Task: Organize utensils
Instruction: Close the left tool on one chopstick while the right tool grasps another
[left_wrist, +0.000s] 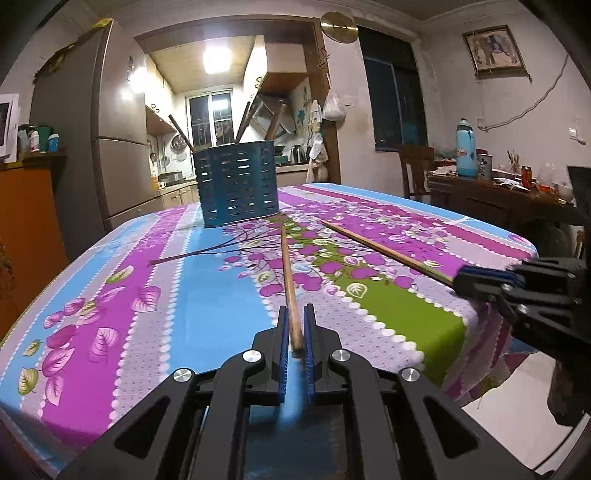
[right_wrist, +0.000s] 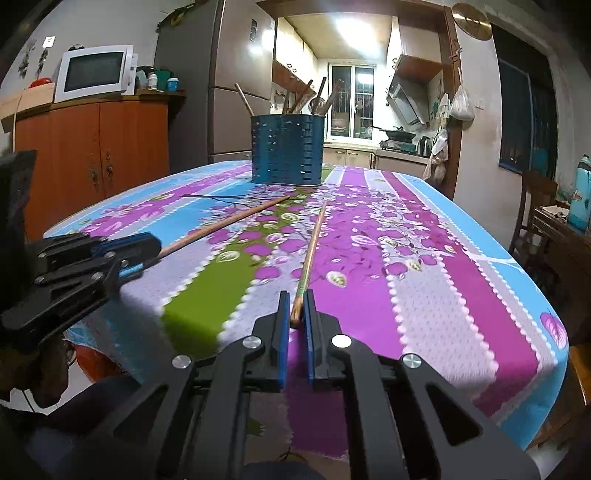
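A blue perforated utensil holder (left_wrist: 236, 184) stands at the far side of the table with several wooden utensils in it; it also shows in the right wrist view (right_wrist: 286, 149). My left gripper (left_wrist: 295, 319) is shut on the near end of a wooden chopstick (left_wrist: 287, 266) that points toward the holder. My right gripper (right_wrist: 296, 301) is shut on the near end of a second chopstick (right_wrist: 313, 243). Each gripper shows in the other's view, the right gripper (left_wrist: 461, 282) and the left gripper (right_wrist: 147, 251), each with its chopstick (left_wrist: 376, 245) (right_wrist: 225, 223).
The table wears a floral cloth of purple, blue and green stripes (left_wrist: 155, 295). An orange cabinet (right_wrist: 99, 155) with a microwave (right_wrist: 94, 72) stands far left. A wooden side table (left_wrist: 495, 192) with a blue flask (left_wrist: 466, 147) stands at the right. The near table edge drops off below both grippers.
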